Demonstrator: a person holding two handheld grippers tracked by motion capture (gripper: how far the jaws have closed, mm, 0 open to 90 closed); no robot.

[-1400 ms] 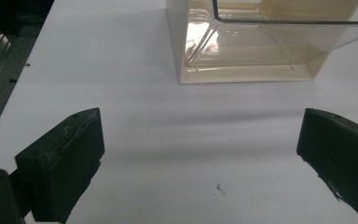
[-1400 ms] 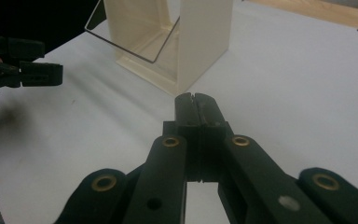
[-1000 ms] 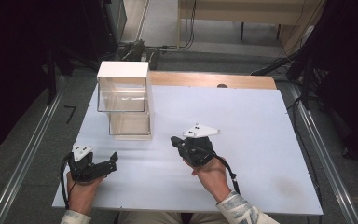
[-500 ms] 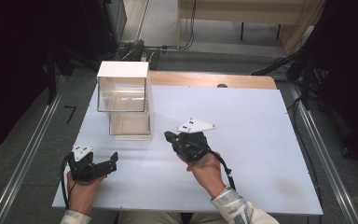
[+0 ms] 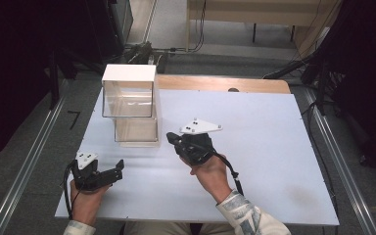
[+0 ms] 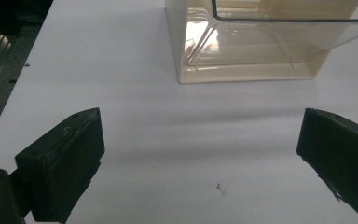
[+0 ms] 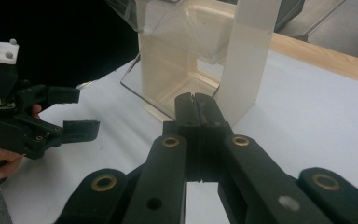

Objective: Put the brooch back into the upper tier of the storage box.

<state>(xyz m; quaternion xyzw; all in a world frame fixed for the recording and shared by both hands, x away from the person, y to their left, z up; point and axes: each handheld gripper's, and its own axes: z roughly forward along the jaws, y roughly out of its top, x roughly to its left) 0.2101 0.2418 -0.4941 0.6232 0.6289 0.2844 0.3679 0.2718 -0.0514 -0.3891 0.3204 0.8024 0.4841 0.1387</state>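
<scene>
A clear plastic box (image 5: 129, 105) with a white top stands on the white table (image 5: 274, 127) at the far left. In the left gripper view the box's cream base (image 6: 251, 51) lies just ahead. My left gripper (image 5: 117, 171) rests near the front left corner, its jaws wide apart with bare table between them (image 6: 200, 140). My right gripper (image 5: 170, 138) hovers mid-table just right of the box's base, its tip towards the box. Its jaws are pressed together with nothing between them (image 7: 197, 100). The right gripper view takes in the box (image 7: 191, 51) close ahead and the left gripper (image 7: 81, 112) off to the side.
A wooden strip (image 5: 225, 84) runs along the table's far edge. Metal rails (image 5: 29, 161) flank the table on both sides. Cables and dark equipment (image 5: 142, 51) lie on the floor beyond the box. Bare table stretches to the right of my right hand.
My right gripper has moved left and a little up, closer to the box's base, jaws still together. The left gripper has stayed where it was.
</scene>
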